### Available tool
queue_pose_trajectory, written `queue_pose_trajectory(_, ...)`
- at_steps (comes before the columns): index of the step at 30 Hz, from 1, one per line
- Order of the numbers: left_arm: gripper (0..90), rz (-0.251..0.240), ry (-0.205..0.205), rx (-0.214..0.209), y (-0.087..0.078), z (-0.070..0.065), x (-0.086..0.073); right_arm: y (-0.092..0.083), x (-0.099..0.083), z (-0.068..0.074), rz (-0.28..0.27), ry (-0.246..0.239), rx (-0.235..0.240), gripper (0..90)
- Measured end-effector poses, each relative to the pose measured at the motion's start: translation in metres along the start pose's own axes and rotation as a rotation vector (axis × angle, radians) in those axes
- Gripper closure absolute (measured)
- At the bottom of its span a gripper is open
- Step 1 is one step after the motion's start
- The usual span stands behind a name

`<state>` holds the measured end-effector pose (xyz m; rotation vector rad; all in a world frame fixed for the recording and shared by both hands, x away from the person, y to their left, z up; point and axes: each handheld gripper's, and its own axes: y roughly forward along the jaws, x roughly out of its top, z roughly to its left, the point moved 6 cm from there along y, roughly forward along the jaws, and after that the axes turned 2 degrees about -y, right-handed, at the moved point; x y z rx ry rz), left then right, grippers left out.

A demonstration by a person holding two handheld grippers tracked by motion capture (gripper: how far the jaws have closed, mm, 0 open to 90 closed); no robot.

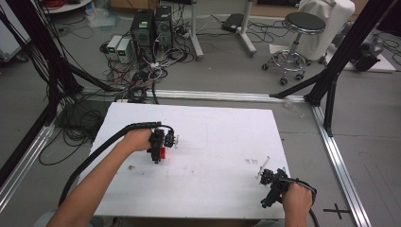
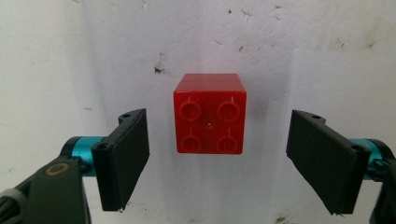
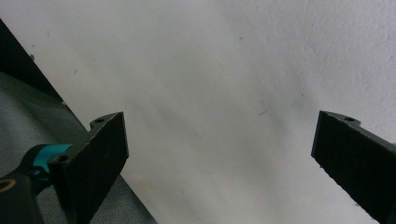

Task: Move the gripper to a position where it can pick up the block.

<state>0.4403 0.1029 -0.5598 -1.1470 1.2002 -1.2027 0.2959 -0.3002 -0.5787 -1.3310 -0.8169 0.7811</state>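
One red brick (image 2: 209, 113), four studs on top, sits on the white table (image 1: 213, 137) directly between the jaws of the left claw (image 2: 217, 158), roughly centred in the gap, clear of both pads with table showing on either side. Left claw is wide open, pointed straight down over the brick; in the high view the brick peeks out red just under that claw. Judged step: lining up for a grasp, not yet closed. Next move likely calls for a short descent so the pads bracket the brick's side walls, then an even squeeze; the brick's faces look about square to the pads. Right claw (image 1: 273, 182) is near the table's close right corner, well apart from the brick, jaws spread wide with nothing between them, bare table and its edge beneath. Count: one brick, two claws, one table.
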Motion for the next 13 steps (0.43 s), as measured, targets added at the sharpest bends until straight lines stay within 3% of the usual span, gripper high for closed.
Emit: queue_pose_trajectory(13, 21.6, 0.006, 0.001, -0.006, 0.0016, 0.0002, 0.0006, -0.0002, 0.0006, 0.0006, 0.003, 0.002, 0.002, 3.1)
